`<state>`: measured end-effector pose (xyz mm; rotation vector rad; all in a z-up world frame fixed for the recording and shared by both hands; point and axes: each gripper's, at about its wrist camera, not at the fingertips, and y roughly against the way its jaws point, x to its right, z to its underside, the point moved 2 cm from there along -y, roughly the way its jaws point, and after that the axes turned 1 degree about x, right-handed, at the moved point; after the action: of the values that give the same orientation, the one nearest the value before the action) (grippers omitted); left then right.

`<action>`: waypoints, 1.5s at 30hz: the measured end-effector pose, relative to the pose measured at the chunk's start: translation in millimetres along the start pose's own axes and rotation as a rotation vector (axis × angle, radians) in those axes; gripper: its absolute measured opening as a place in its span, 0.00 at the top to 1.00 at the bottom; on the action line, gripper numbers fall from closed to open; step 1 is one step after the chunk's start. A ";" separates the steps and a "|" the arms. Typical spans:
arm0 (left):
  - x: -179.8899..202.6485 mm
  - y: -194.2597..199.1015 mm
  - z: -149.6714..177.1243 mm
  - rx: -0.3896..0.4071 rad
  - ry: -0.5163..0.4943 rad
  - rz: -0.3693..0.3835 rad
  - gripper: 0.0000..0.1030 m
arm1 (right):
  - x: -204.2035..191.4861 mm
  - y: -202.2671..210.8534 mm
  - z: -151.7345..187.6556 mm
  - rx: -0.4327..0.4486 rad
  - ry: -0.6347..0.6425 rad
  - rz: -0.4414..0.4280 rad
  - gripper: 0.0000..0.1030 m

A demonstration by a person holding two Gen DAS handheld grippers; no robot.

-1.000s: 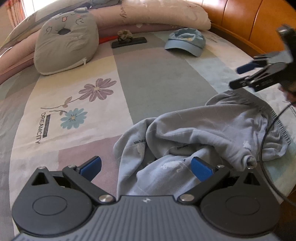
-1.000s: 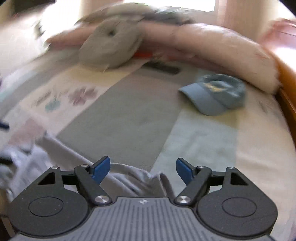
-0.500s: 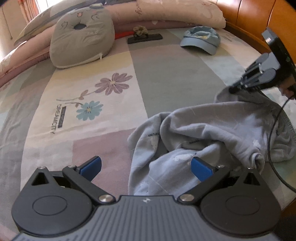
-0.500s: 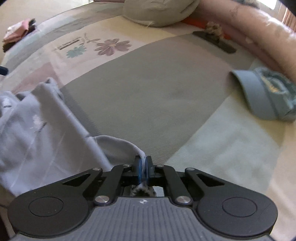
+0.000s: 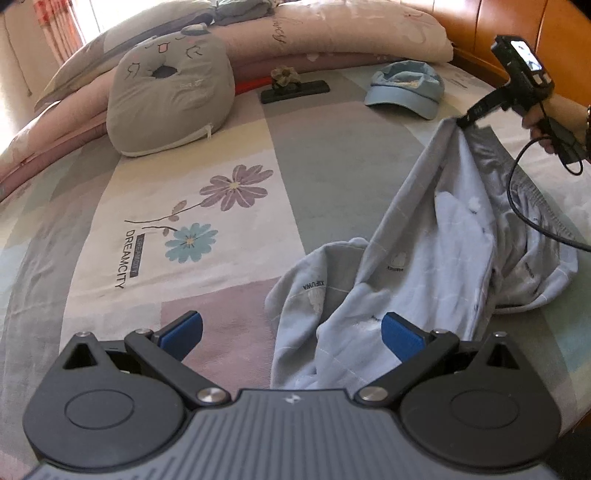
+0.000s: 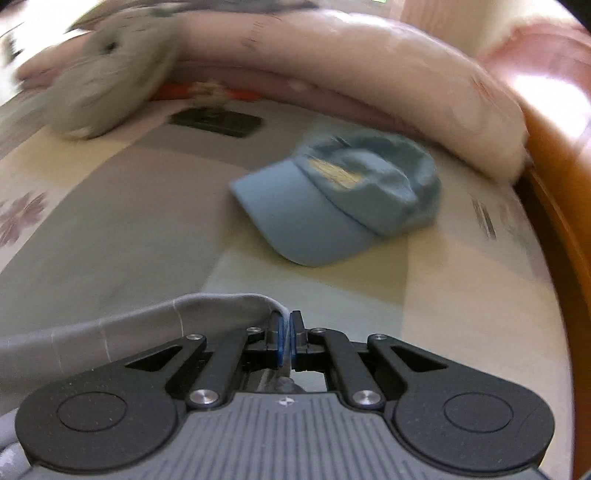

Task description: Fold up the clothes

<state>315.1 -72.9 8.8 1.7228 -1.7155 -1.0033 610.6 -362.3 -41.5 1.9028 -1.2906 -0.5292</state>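
A pale grey-blue garment (image 5: 436, 254) with a ribbed waistband lies crumpled on the bed's right side. One corner is pulled up and away toward the far right. My right gripper (image 5: 461, 122) is shut on that corner; in the right wrist view its blue pads (image 6: 285, 341) pinch the grey band (image 6: 147, 325). A hand (image 5: 543, 125) holds it. My left gripper (image 5: 291, 334) hovers low over the near end of the garment. It is open, its right finger (image 5: 400, 334) above the cloth and nothing between the fingers.
A light blue cap (image 5: 406, 88) lies on the far right of the bed sheet (image 5: 207, 206). A grey face cushion (image 5: 170, 99), a dark flat object (image 5: 295, 90) and rolled pink bedding (image 5: 351, 33) line the back. A wooden headboard (image 5: 517, 22) rises at right. A black cable (image 5: 528, 206) crosses the garment.
The right gripper, shut on the waistband, has lifted and pulled the corner farther away, stretching the garment taut. The left gripper stays open over the near end.
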 end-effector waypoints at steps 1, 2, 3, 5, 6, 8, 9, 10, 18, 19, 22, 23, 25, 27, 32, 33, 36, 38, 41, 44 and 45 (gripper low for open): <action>0.0 0.8 -0.2 0.001 0.001 0.001 0.01 | 2.0 -5.1 1.6 -0.020 -0.023 -0.018 0.90; 0.3 2.1 -0.2 0.001 -0.001 0.002 0.01 | 2.5 -8.3 4.1 -0.031 -0.037 -0.024 0.82; 0.2 3.3 0.1 0.003 -0.004 0.002 0.01 | 1.7 -10.0 7.2 -0.034 -0.045 -0.022 0.78; -0.4 5.6 0.6 0.013 -0.011 0.002 0.01 | 1.6 -5.9 12.8 -0.019 -0.067 -0.040 0.67; -1.6 5.7 0.0 0.016 -0.011 0.002 0.01 | 2.4 -1.2 14.4 -0.006 -0.084 -0.044 0.64; -2.7 6.6 -0.7 0.032 -0.007 0.011 0.01 | 2.4 14.3 18.5 0.025 -0.113 -0.037 0.55; -2.8 6.3 -1.6 0.041 -0.008 0.021 0.01 | 1.0 25.7 22.1 0.043 -0.123 -0.041 0.53; -2.3 5.7 -2.6 0.047 -0.012 0.029 0.01 | -0.8 37.8 26.5 0.060 -0.131 -0.046 0.50; 18.2 -9.7 -10.5 0.097 -0.132 0.143 0.01 | -19.8 135.7 118.5 0.127 -0.371 -0.170 0.43; 20.9 -12.0 -10.9 0.096 -0.142 0.162 0.01 | -24.7 141.5 135.6 0.117 -0.427 -0.178 0.43; 27.5 -17.2 -11.0 0.100 -0.168 0.208 0.01 | -39.4 158.6 187.0 0.085 -0.595 -0.200 0.42; 29.3 -18.0 -10.8 0.106 -0.177 0.215 0.01 | -44.3 164.3 204.0 0.074 -0.651 -0.207 0.42; 33.0 -17.9 -10.9 0.116 -0.196 0.239 0.01 | -54.1 167.2 234.2 0.050 -0.758 -0.214 0.41; 36.7 -17.6 -11.8 0.125 -0.214 0.261 0.01 | -65.2 164.9 257.6 0.037 -0.863 -0.236 0.41; 43.7 -15.0 -14.8 0.151 -0.253 0.299 0.01 | -79.5 151.6 260.6 0.090 -0.897 -0.191 0.45; 44.4 -13.9 -14.9 0.156 -0.259 0.304 0.01 | -82.1 148.9 260.1 0.103 -0.899 -0.180 0.50; 41.7 -10.0 -12.0 0.161 -0.266 0.314 0.01 | -89.9 140.5 258.7 0.140 -0.905 -0.147 0.96; 38.2 -7.0 -9.2 0.165 -0.272 0.314 0.01 | -93.0 145.1 261.9 0.131 -0.895 -0.150 0.96; 30.5 -5.3 -5.5 0.166 -0.269 0.315 0.01 | -93.9 165.5 275.6 0.091 -0.884 -0.141 0.96; 22.8 -8.5 -2.4 0.155 -0.258 0.316 0.01 | -93.2 182.8 291.1 0.039 -0.865 -0.102 0.96; 20.6 -10.5 -1.2 0.150 -0.255 0.316 0.01 | -92.9 184.3 290.4 0.028 -0.860 -0.094 0.96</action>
<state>321.1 -92.6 -1.8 1.3918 -2.1927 -1.0023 261.6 -418.3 -86.3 1.8119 -1.7186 -1.4918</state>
